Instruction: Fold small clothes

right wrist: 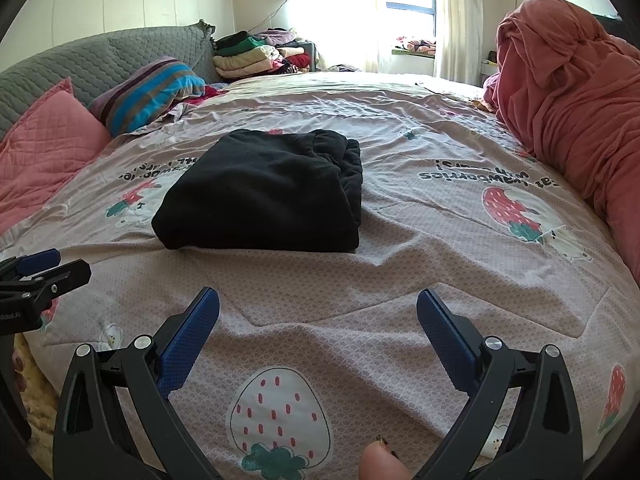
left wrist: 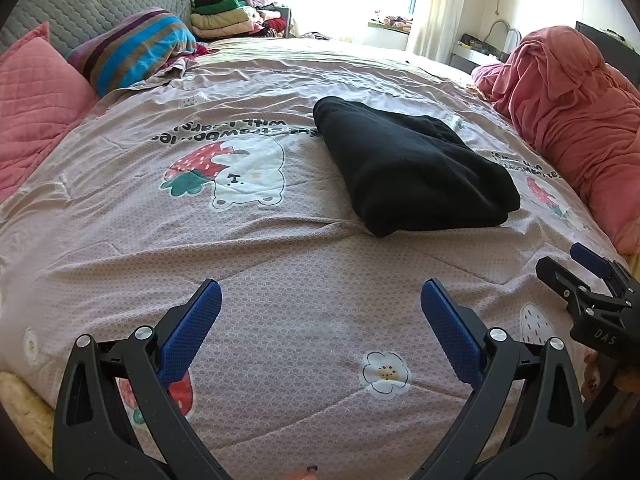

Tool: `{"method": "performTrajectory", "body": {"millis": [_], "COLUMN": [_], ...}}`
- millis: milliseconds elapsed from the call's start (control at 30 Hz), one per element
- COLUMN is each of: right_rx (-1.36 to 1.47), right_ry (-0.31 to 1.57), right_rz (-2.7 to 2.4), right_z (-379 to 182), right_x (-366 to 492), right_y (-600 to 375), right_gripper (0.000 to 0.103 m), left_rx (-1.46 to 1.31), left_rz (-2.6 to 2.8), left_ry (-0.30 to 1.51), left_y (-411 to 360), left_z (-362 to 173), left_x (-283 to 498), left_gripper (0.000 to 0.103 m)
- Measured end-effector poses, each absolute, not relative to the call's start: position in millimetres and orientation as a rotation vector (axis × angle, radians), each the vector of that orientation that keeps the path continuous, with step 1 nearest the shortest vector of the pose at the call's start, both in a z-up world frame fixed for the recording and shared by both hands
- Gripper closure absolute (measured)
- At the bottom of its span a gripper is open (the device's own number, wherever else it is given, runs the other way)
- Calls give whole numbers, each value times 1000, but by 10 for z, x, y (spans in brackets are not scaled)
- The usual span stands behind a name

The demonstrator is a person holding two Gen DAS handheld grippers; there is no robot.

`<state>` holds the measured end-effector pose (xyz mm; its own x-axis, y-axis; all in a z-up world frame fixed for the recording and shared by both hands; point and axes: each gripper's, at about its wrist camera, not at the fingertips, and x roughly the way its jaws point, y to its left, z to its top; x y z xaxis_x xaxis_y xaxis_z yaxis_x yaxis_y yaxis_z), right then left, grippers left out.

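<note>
A black garment [left wrist: 412,168] lies folded into a thick bundle on the pink strawberry-print bedspread [left wrist: 280,272]. It also shows in the right wrist view [right wrist: 264,196], left of centre. My left gripper [left wrist: 320,300] is open and empty, hovering over the bedspread well short of the garment. My right gripper [right wrist: 318,308] is open and empty too, near the bed's front edge. Each gripper shows at the edge of the other's view: the right one [left wrist: 568,268] at the far right, the left one [right wrist: 60,268] at the far left.
A bunched red blanket [left wrist: 572,92] lies along the right side. A pink quilted pillow [left wrist: 36,96] and a striped pillow [left wrist: 136,52] sit at the left by the grey headboard [left wrist: 88,4]. A pile of folded clothes [left wrist: 236,16] stands at the far end.
</note>
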<state>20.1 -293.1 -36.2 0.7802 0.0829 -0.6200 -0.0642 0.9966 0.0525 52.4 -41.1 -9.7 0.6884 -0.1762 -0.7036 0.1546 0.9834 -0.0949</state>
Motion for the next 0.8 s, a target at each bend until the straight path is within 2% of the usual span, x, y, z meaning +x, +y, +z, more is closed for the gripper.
{"method": "performTrajectory", "body": {"millis": [800], "right_rx": [31], "right_ry": [682], "right_rz": [77], "right_z": [-374], "right_x": [202], "right_y": [-2905], "right_gripper": [5], "left_rx": [-20], "left_rz": [-179], "left_ry": [801], "left_y": [-405], "left_z": [-115], "left_x": [511], "left_gripper": [9]}}
